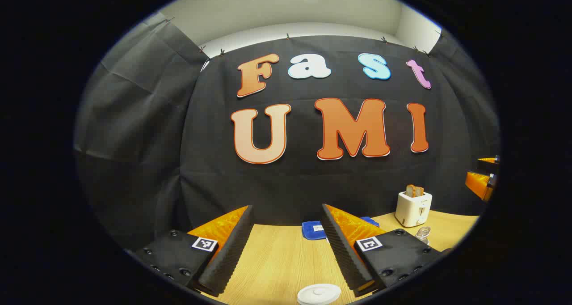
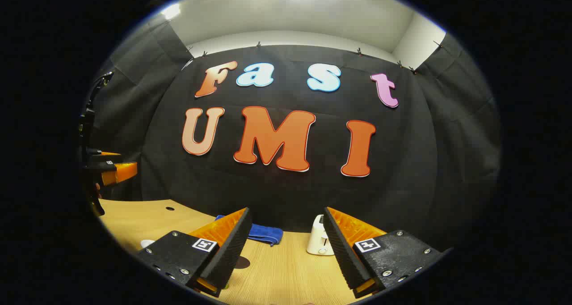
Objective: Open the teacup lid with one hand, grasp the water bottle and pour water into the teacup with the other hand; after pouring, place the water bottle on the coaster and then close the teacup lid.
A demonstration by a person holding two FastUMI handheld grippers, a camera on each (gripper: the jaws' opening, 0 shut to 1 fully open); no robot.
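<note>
My left gripper [image 1: 287, 209] is open above the wooden table [image 1: 277, 260], with nothing between its fingers. A white round disc [image 1: 319, 294], which looks like a lid, lies on the table just below and between them. A small clear object [image 1: 422, 233], too small to name, stands past the right finger. My right gripper [image 2: 286, 211] is also open and holds nothing. In the right gripper view a dark round patch [image 2: 241, 262], perhaps the coaster, lies by the left finger. A small white thing [image 2: 147, 243] sits further left.
A white toaster [image 1: 413, 209] [image 2: 319, 242] with toast in it stands near the back wall. A blue cloth [image 1: 313, 230] [image 2: 266, 233] lies folded beside it. The table has a small hole [image 2: 170, 208]. Each view catches the other gripper at its edge [image 1: 481, 180] [image 2: 109, 171].
</note>
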